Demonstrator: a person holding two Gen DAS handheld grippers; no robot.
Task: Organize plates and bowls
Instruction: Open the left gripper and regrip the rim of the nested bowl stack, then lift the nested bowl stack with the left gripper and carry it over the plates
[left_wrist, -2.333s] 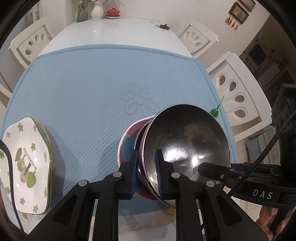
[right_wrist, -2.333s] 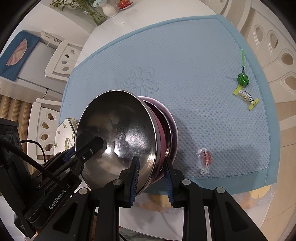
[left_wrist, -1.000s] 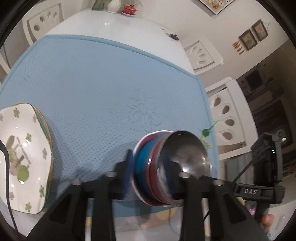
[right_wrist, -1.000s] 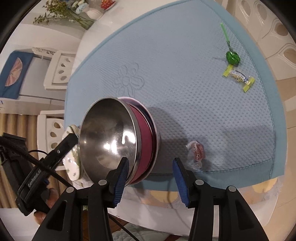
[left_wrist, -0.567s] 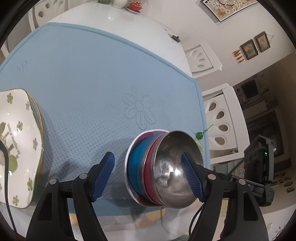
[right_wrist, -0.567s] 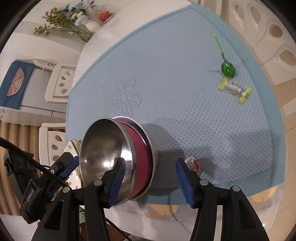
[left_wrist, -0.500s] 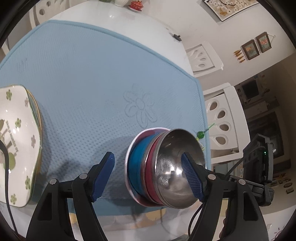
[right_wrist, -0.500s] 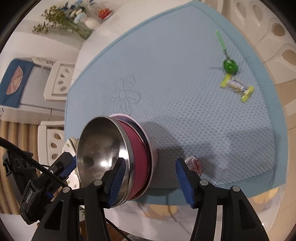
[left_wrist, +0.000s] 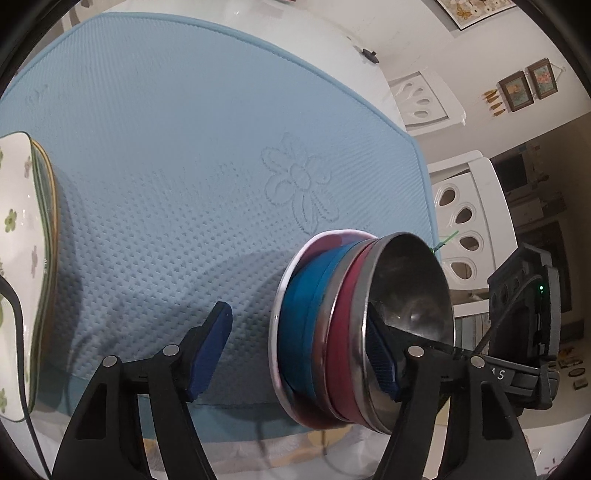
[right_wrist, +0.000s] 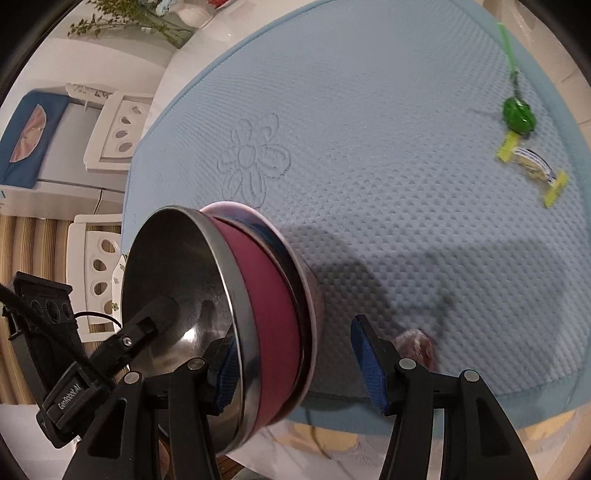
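We see a nested stack of bowls near the front edge of the blue mat, with a stack of flowered plates well apart from it at the mat's left end. The stack comprises a steel bowl on top, then a red bowl, a blue bowl and a pale rim lowest. We judge it stiff, moderately heavy, and slippery on its polished metal walls; the layers could slide over one another if tilted. We would take hold at opposite points of the rim, one finger inside and one outside.

The left gripper stands apart, its jaws having just been closing a little, with the stack's near wall between them: the right finger lies inside the steel bowl, the left finger clear over the mat, neither visibly pressing. The right gripper also stands apart, astride the opposite wall, its jaws having just been opening; the outer finger is clear of the stack beside a wrapped sweet.

The stack has no long axis in plan; its axis runs upright and the mouth faces up, though the lens makes it seem tilted
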